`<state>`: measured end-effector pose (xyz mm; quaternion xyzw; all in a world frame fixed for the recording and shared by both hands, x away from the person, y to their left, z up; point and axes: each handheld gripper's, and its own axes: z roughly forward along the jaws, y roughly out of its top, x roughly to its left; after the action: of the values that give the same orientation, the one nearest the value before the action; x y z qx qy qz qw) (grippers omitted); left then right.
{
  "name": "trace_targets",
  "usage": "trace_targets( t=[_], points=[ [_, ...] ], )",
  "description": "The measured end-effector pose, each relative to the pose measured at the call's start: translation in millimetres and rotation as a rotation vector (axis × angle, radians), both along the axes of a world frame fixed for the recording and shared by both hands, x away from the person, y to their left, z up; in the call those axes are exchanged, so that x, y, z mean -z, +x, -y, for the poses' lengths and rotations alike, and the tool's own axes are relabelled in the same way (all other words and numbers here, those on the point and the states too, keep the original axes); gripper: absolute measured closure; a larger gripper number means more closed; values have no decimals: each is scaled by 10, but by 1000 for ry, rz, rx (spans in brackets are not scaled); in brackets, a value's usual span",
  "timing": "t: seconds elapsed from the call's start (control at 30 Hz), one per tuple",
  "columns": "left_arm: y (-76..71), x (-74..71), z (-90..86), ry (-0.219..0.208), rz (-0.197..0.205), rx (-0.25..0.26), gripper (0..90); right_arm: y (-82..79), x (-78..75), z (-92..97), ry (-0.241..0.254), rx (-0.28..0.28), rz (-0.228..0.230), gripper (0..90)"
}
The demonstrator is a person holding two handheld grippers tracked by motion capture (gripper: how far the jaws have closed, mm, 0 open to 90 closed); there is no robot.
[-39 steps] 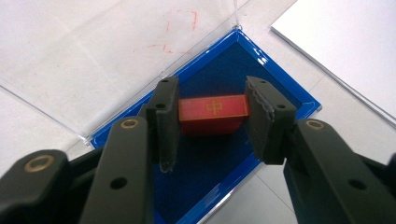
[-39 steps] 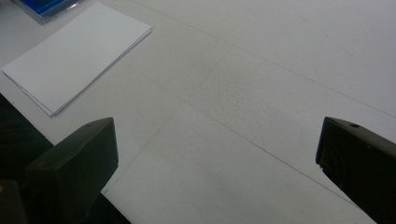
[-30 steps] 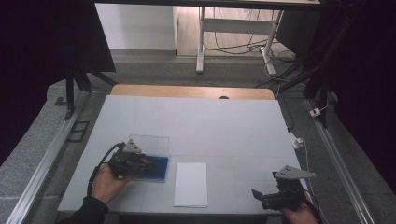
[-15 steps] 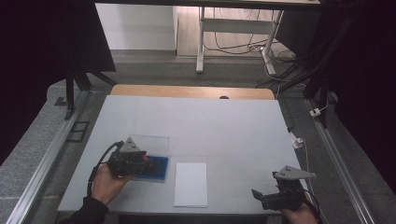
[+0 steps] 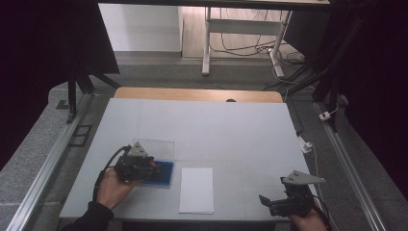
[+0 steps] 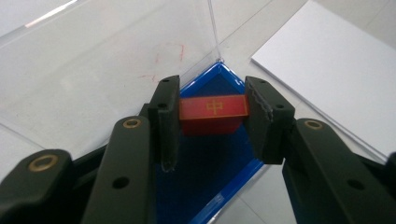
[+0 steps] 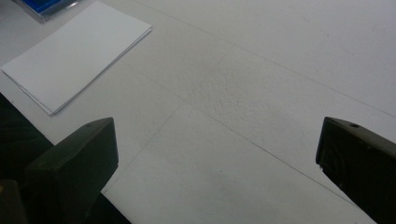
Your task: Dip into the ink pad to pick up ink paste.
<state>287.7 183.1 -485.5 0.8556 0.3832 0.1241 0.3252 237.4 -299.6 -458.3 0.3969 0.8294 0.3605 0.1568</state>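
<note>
Beside the clear case, folded white paper lies on the table.

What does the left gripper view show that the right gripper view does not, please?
Left gripper view: the left gripper shut on a red block with a gold mark, over a blue tray inside a clear case. Right gripper view: the right gripper with jaws wide apart above bare table. Both: the white folded paper lying flat.
</note>
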Motion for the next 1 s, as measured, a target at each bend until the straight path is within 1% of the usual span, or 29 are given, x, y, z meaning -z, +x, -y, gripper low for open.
trace_targets(
  t=[0.17,0.27,0.3,0.33,0.53,0.63,0.73,0.93,1.0],
  points=[
    [36,42,15,29,-18,-12,579,0,1,2,3,1,0,0],
    [55,63,20,38,-27,-10,579,1,0,2,1,0,-1,0],
    [60,74,25,46,-30,-9,579,1,0,2,1,0,-1,0],
    [60,80,26,46,-24,-5,579,2,0,2,1,0,-1,0],
    [75,90,22,33,-36,-12,580,1,0,2,1,-1,-1,0],
    [71,86,41,44,-37,-18,581,0,0,1,0,-1,-1,0],
    [54,84,80,66,-26,-23,582,0,0,0,0,-1,0,0],
    [11,78,159,132,15,-10,583,-1,0,0,0,-1,0,0],
    [11,80,161,132,15,-11,583,-1,0,0,-1,-1,1,0]
  ],
)
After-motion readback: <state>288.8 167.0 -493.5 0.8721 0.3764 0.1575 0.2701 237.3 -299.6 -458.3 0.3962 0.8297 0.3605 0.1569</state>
